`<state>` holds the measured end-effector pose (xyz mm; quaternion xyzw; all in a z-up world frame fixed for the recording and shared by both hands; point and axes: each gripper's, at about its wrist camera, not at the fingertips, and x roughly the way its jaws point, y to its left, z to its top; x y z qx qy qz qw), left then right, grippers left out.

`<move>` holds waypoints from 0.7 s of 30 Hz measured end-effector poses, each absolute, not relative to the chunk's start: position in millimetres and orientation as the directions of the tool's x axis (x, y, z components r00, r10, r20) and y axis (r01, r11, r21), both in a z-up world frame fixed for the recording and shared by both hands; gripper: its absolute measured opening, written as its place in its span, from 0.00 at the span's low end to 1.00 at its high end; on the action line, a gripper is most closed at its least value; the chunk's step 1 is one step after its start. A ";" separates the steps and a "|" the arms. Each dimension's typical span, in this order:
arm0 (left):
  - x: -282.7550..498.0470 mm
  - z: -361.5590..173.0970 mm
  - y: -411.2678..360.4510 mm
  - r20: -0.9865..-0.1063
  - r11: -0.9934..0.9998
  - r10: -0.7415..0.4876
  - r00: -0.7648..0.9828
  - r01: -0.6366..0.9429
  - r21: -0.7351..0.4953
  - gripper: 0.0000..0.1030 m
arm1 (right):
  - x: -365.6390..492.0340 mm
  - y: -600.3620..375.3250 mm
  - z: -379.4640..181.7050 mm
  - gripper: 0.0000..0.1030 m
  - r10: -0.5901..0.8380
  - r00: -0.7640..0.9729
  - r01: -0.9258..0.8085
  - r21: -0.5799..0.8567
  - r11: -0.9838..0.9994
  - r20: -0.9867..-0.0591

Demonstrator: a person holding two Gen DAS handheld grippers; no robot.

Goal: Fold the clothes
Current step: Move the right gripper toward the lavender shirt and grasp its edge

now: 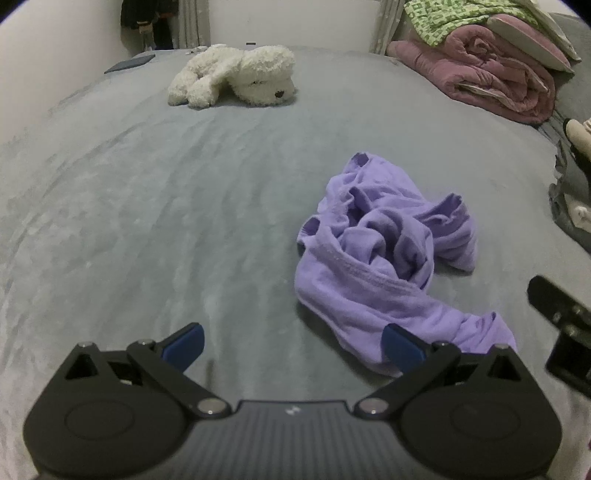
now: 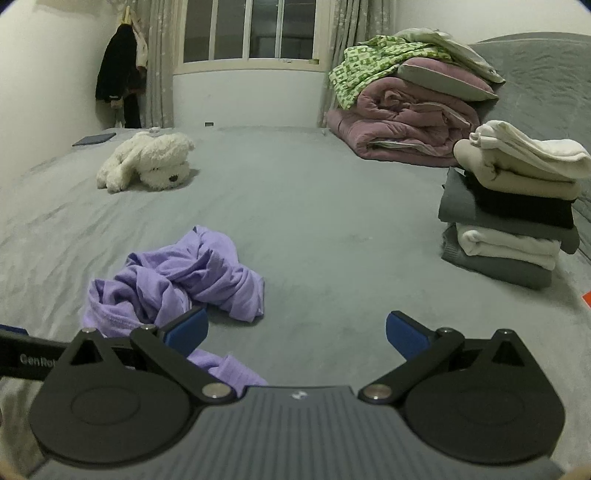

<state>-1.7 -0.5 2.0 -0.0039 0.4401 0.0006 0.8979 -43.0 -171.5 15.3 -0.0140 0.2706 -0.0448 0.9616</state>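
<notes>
One grey bed (image 2: 332,229) | curtained window (image 2: 251,29) | white wall (image 2: 243,99) behind

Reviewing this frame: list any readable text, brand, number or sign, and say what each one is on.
"GenRo": white letters on the black body of the left hand-held gripper, cut off by the right hand-held gripper in front.
Small white logo mark on each gripper's grey body: too small to read.
Nothing legible on the purple garment or elsewhere.
</notes>
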 end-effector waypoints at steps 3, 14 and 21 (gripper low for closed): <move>-6.6 0.3 -3.8 -0.775 1.000 0.022 0.631 -0.008 0.021 1.00 | -45.5 -172.5 15.1 1.00 -0.089 0.845 0.082 -0.037 0.996 -0.527; -10.8 1.4 0.3 -0.757 0.999 0.034 0.652 -0.027 0.021 1.00 | -42.1 -166.7 8.3 1.00 -0.082 0.827 0.068 -0.046 0.997 -0.556; -10.8 2.6 1.1 -0.758 0.999 0.032 0.651 -0.022 0.023 1.00 | -39.4 -167.5 4.5 1.00 -0.073 0.812 0.069 -0.029 0.997 -0.579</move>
